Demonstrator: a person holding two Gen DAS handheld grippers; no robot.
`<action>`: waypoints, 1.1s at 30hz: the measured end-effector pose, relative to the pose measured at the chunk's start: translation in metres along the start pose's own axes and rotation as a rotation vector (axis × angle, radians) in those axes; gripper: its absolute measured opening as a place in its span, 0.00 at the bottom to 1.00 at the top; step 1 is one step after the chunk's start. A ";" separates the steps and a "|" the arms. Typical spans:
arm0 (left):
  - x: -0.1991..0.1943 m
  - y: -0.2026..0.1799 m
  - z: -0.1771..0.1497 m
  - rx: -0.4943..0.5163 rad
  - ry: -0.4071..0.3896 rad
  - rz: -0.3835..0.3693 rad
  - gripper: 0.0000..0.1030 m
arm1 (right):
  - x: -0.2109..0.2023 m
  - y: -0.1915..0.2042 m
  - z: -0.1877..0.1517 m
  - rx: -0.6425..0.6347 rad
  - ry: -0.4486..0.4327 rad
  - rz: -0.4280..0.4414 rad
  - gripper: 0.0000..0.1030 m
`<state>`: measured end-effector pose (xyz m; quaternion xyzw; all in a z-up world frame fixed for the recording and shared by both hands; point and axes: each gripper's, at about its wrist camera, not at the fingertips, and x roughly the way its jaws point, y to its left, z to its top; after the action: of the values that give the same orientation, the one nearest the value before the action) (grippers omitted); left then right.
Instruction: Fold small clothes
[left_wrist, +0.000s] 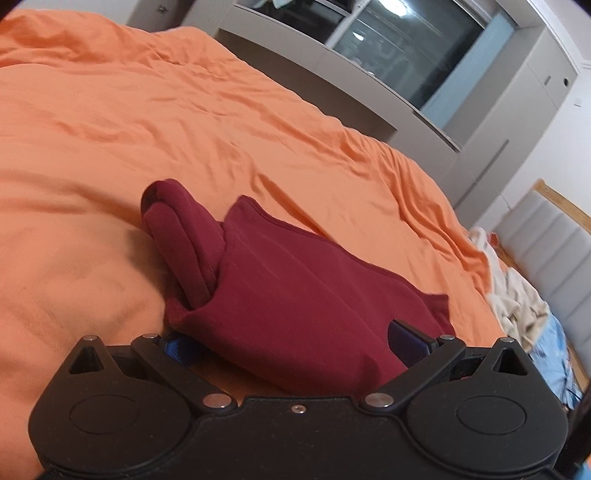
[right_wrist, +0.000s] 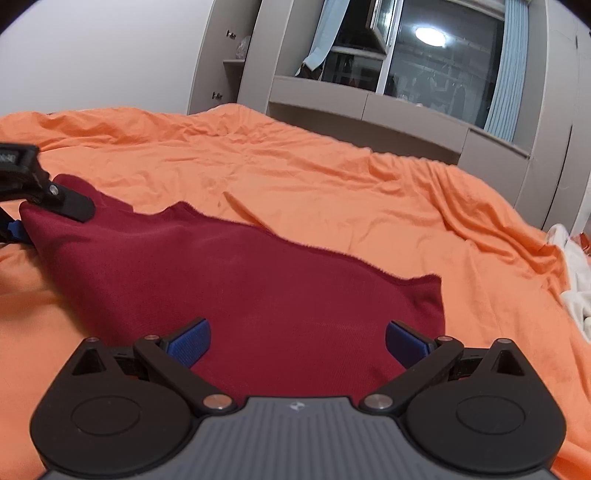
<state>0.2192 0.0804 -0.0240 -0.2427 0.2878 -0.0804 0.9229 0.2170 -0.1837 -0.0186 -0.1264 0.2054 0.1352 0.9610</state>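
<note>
**Maroon garment spread on the bed, both grippers standing open at its near edge**

Orange bedding (right_wrist: 332, 177) fills most of both views, wrinkled but broad enough to serve as the folding surface; grey cabinets and a dark window (right_wrist: 436, 59) stand behind it. A heap of pale and blue clothes (left_wrist: 524, 310) is left at the bed's far right corner, well apart from the work, probably so that one piece can be handled alone.

The maroon garment (right_wrist: 236, 280) is laid flat near the front edge of the bed, within reach of both tools. One sleeve (left_wrist: 184, 243) is seen doubled over beside the body in the left wrist view, which suggests a fold already started on that side.

The left gripper (left_wrist: 295, 343) is held low over one end of the cloth with its jaws wide apart, the fabric lying between them and nothing pinched. The right gripper (right_wrist: 297, 341) is placed the same way further along, jaws spread over the cloth. Such a stance is judged to prepare a two-point pinch, so that the edge can be carried over evenly.
</note>
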 end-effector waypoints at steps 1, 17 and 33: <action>0.002 -0.001 0.001 0.001 -0.006 0.015 0.99 | -0.002 0.001 0.001 -0.004 -0.014 -0.010 1.00; 0.010 -0.012 -0.007 0.082 -0.040 0.125 0.99 | 0.008 0.030 0.010 -0.039 -0.025 -0.018 1.00; 0.010 -0.014 -0.011 0.109 -0.049 0.130 0.99 | 0.018 0.030 -0.004 -0.018 0.006 0.017 1.00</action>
<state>0.2209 0.0615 -0.0296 -0.1747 0.2753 -0.0301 0.9449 0.2217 -0.1530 -0.0350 -0.1337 0.2084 0.1446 0.9580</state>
